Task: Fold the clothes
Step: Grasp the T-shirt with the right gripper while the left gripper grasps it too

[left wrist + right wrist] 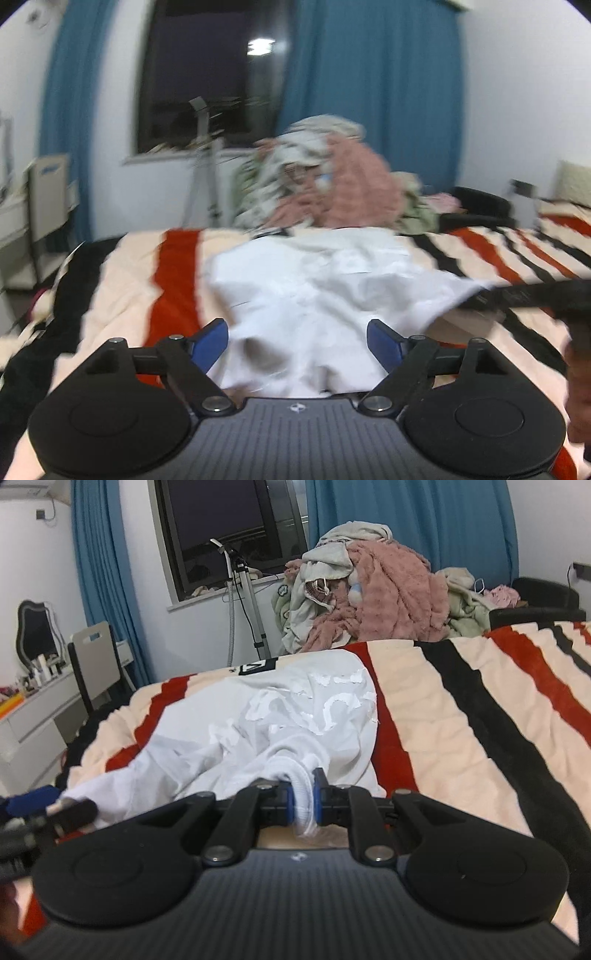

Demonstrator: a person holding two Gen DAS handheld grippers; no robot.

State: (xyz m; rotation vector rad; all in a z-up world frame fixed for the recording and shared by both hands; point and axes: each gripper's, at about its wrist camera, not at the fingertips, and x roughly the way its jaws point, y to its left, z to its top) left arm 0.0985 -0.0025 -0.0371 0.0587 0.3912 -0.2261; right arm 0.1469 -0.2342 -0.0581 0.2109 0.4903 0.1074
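While the white shirt (266, 720) lies crumpled on the striped blanket (461, 709), the right gripper (303, 800) has its jaws closed on a ribbed edge of the shirt, the cloth bunched between the blue pads (317, 805); in the left wrist view the left gripper (297, 343) has its jaws spread wide, the shirt (317, 280) lying between and beyond the blue fingers (210, 345), and the fingers do not press on it; that view is blurred; at its right edge the right gripper (524, 295) shows as a dark bar at the shirt's corner; the shirt sits on the near part of the bed, left of a black stripe; a pile of clothes (376, 598) rises at the far edge of the bed, before blue curtains (413, 524) and a dark window (229, 528); a white dresser (33, 716) stands at the far left.
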